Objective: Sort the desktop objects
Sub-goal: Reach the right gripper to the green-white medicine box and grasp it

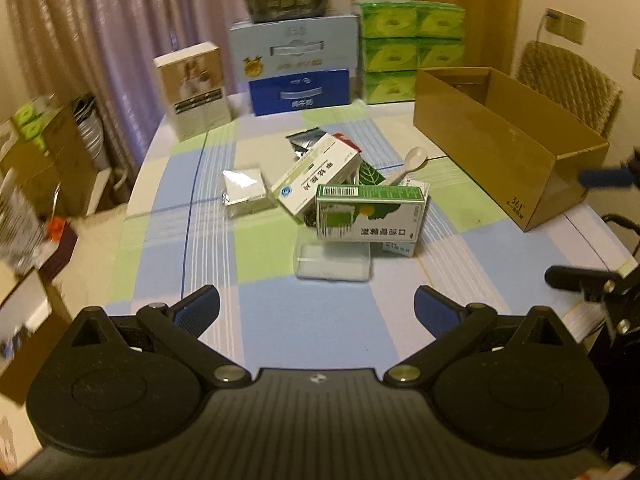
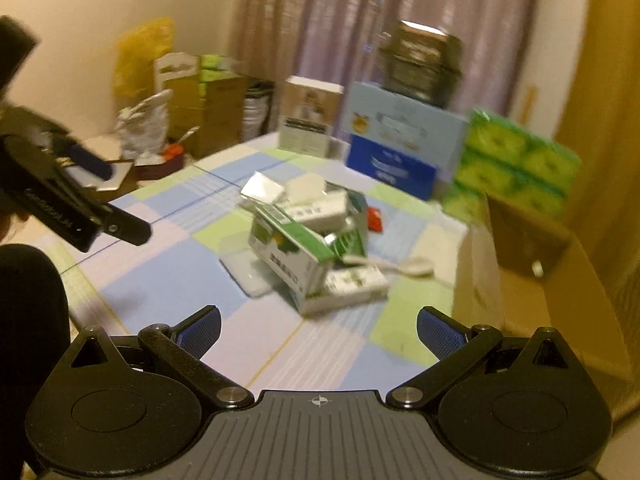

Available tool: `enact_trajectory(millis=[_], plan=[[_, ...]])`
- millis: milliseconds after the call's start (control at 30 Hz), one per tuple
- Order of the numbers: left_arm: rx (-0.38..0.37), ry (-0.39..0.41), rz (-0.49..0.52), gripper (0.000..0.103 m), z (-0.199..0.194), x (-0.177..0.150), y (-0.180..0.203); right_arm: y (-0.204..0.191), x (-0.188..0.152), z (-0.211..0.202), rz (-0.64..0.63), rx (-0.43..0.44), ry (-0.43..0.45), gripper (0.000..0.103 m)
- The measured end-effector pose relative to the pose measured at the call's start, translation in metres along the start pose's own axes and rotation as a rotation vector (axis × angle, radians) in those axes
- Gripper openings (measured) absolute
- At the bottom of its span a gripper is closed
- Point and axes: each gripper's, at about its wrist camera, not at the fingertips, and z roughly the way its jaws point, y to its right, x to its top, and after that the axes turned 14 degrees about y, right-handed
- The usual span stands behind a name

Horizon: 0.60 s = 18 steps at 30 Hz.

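Observation:
A heap of small items lies mid-table: a green-and-white medicine box (image 1: 370,211), a white medicine box (image 1: 316,178) leaning behind it, a silver foil pack (image 1: 243,191), a clear plastic case (image 1: 332,261), a white spoon (image 1: 412,162) and dark sachets (image 1: 304,142). My left gripper (image 1: 316,310) hovers open in front of the heap, nothing between its fingers. In the right wrist view the same green box (image 2: 292,258), spoon (image 2: 404,266) and clear case (image 2: 246,276) sit ahead of my right gripper (image 2: 319,330), which is open and holds nothing.
An open brown cardboard box (image 1: 504,140) stands at the table's right side, also the brown box (image 2: 532,248) close to my right gripper. Blue cartons (image 1: 298,62), green tissue packs (image 1: 412,48) and a beige box (image 1: 194,88) line the far edge. A wicker chair (image 1: 568,80) stands behind.

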Motion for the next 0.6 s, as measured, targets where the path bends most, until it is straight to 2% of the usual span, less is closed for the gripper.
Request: enact_trajectory(millis=[167, 267, 467, 600], plan=[[-0.064, 0.003, 0.094, 0.102, 0.018, 0.002, -0.013, -0.003, 0.007, 0.029, -0.112, 0.043, -0.031, 0.101], [-0.110, 0.022, 0.183, 0.102, 0.026, 0.003, -0.016, -0.008, 0.006, 0.049, -0.163, 0.087, -0.042, 0.101], [-0.175, -0.015, 0.336, 0.102, 0.063, -0.001, -0.022, -0.025, -0.002, 0.091, -0.372, 0.100, -0.029, 0.101], [-0.226, -0.001, 0.430, 0.102, 0.084, -0.009, -0.025, -0.039, -0.020, 0.123, -0.558, 0.099, -0.041, 0.083]])
